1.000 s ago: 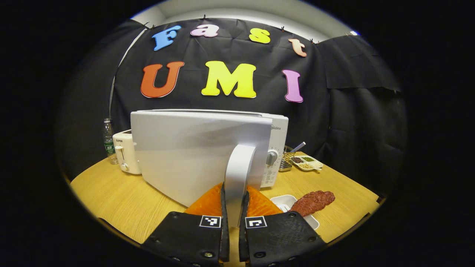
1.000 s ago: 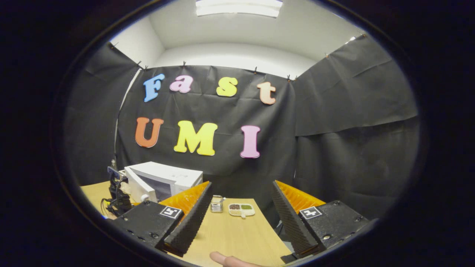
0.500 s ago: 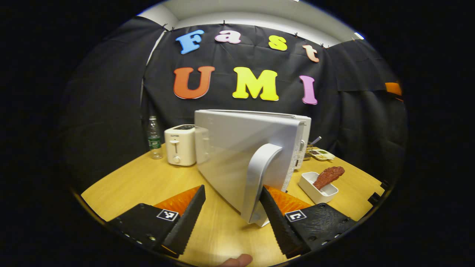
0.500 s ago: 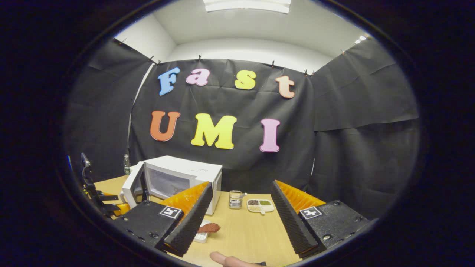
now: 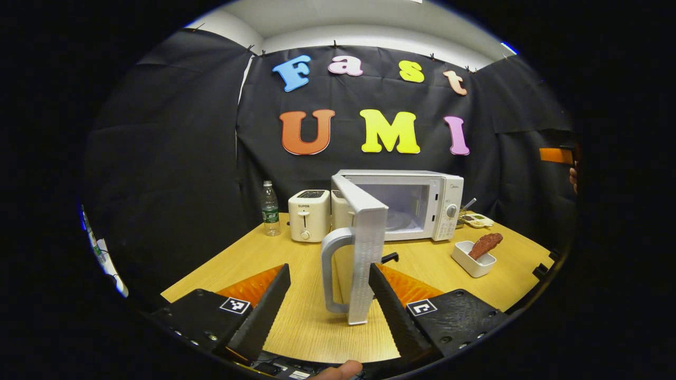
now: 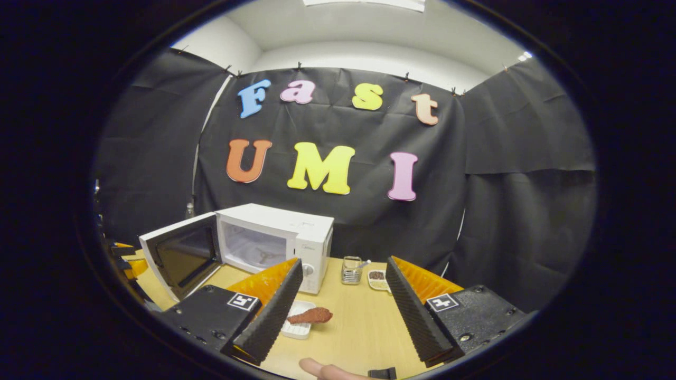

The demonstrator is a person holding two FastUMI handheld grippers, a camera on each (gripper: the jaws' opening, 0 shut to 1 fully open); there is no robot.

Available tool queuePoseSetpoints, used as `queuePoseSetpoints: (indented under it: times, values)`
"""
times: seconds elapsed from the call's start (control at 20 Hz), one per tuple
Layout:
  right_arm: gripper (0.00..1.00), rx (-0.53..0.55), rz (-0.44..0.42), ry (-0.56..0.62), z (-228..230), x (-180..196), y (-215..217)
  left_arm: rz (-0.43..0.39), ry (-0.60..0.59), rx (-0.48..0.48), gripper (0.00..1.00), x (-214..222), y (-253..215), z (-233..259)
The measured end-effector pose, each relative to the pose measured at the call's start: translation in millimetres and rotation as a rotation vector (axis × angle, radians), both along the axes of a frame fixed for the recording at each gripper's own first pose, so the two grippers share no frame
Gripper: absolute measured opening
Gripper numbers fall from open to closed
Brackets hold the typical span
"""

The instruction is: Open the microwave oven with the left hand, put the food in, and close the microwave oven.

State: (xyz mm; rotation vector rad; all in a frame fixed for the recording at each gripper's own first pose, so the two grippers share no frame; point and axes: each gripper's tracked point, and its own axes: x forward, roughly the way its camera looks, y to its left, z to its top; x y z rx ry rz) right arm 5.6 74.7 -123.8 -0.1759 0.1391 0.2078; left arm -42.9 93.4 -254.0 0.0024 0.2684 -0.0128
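Observation:
The white microwave [image 5: 422, 203] stands at the back of the wooden table with its door [image 5: 364, 253] swung wide open. In the left gripper view the door is edge-on, its handle [image 5: 330, 274] towards me. My left gripper [image 5: 327, 316] is open just short of the door, jaws wide and not pressing on it. A reddish-brown piece of food [image 5: 485, 244] lies in a small white dish [image 5: 471, 265] right of the microwave. In the right gripper view my right gripper [image 6: 340, 311] is open above the table, with the food [image 6: 311, 315] in its dish [image 6: 296, 330] near its left finger, and the microwave [image 6: 274, 237] beyond.
A white toaster [image 5: 310, 215] and a water bottle [image 5: 270, 208] stand left of the microwave. A small wire basket [image 6: 351, 270] and a divided condiment tray [image 6: 377, 279] sit to its right at the back. Bare tabletop [image 6: 354, 327] lies between the dish and the table's front edge.
My left gripper has let go of the door handle, opened and drawn back. The door has swung from partly to wide open. The right gripper view has turned towards the microwave and food.

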Motion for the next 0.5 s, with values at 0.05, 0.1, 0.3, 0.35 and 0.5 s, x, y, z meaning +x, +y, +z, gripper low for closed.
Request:
queuePoseSetpoints:
  times: [0.05,0.1,0.3,0.35,0.5]
  values:
    - [1.0,-0.006,-0.003,0.012,-4.8,3.5,-0.8,0.002,-0.005,-0.008,0.92,-3.5,0.9,6.9]
    - [1.0,-0.01,-0.007,0.029,-11.3,7.3,-0.6,0.006,-0.014,-0.018,0.92,-5.7,0.1,16.4]
    - [0.96,-0.013,0.0,0.117,-38.0,26.4,-1.6,0.001,-0.062,-0.025,0.92,-5.9,-11.3,47.1]
    - [1.0,-0.014,0.004,0.138,-43.3,32.9,-2.5,0.005,-0.067,-0.024,0.92,-5.0,-12.4,53.2]
    - [1.0,-0.007,0.022,0.213,-65.1,54.6,-3.9,-0.006,-0.079,-0.006,0.92,-0.8,-23.2,71.1]
